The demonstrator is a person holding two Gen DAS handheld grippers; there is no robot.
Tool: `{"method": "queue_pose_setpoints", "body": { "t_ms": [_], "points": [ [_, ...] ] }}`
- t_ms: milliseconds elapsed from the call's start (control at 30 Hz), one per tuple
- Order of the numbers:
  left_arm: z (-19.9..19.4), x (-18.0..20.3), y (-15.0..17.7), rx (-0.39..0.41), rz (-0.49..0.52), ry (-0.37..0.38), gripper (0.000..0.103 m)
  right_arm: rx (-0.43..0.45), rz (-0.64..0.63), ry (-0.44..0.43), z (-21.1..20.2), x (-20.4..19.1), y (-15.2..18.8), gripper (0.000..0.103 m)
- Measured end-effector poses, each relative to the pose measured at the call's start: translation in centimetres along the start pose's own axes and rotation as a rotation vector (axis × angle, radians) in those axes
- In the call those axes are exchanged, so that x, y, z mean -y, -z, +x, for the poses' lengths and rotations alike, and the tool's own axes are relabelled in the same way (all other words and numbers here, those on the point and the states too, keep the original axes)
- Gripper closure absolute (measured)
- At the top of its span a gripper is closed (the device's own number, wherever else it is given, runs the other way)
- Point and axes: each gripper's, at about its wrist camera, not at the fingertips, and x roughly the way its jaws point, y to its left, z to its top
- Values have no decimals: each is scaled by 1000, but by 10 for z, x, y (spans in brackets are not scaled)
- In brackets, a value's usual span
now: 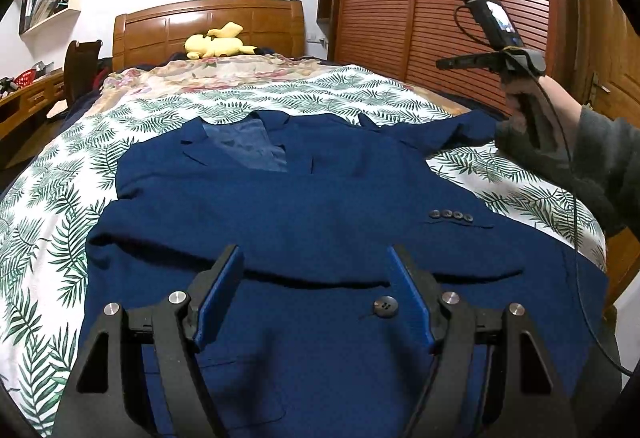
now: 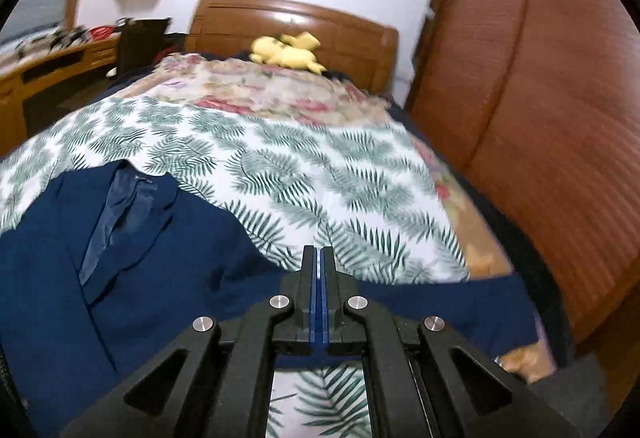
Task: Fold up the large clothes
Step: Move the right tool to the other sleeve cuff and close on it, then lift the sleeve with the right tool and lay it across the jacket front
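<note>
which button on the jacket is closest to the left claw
The single large front button, lying between the open left claw fingers near its right finger. The four small cuff buttons sit in a row on the blue jacket, farther away.

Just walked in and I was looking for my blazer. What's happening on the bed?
A person holding a gripper in each hand is folding a blue blazer laid face up on the leaf-print bedspread. The left gripper is open above the jacket's lower front, gripping nothing. The right gripper is shut, raised beside the sleeve stretched out toward the wardrobe; whether it pinches cloth is unclear.
</note>
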Motion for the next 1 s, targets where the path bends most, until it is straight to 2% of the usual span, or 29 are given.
{"method": "queue_pose_setpoints", "body": {
  "t_ms": [33, 67, 100, 133, 167, 267, 400, 500, 533, 567, 600, 667, 767, 900, 967, 1000],
  "points": [
    [0, 0, 0, 0, 1, 0, 29, -26, 26, 4, 6, 5, 1, 96],
    [-1, 0, 0, 0, 2, 1, 29, -71, 56, 2, 19, 12, 3, 81],
    [0, 0, 0, -1, 2, 2, 29, -111, 77, 9, 31, 17, 6, 71],
    [0, 0, 0, -2, 2, 2, 29, -148, 98, 29, 42, 23, 10, 52],
    [0, 0, 0, -4, 2, 4, 29, -179, 127, 48, 56, 30, 13, 48],
    [1, 0, 0, -7, 1, 7, 29, -265, 236, 93, 88, 55, 29, 48],
    [2, 0, 0, -14, 3, 11, 29, -372, 403, 120, 130, 87, 49, 48],
    [4, 0, 0, -19, 3, 14, 29, -416, 489, 114, 147, 101, 58, 48],
    [4, 0, 0, -20, 3, 14, 29, -420, 515, 96, 150, 104, 60, 56],
    [4, 0, 0, -21, 3, 15, 29, -404, 527, 66, 151, 106, 58, 88],
    [5, 0, -1, -22, 3, 15, 29, -386, 524, 26, 151, 105, 53, 100],
    [5, 0, 0, -22, 5, 14, 29, -322, 445, 44, 137, 95, 40, 101],
    [5, 1, 0, -20, 9, 12, 29, -159, 307, 42, 97, 76, 12, 101],
    [4, 2, 1, -17, 14, 8, 29, -21, 149, -126, 32, 29, -13, 101],
    [4, 2, 1, -17, 14, 8, 29, -12, 80, -252, -2, 0, -8, 101],
    [4, 2, 1, -17, 14, 8, 29, -20, 30, -289, -17, -18, -5, 101]
  ]
}}
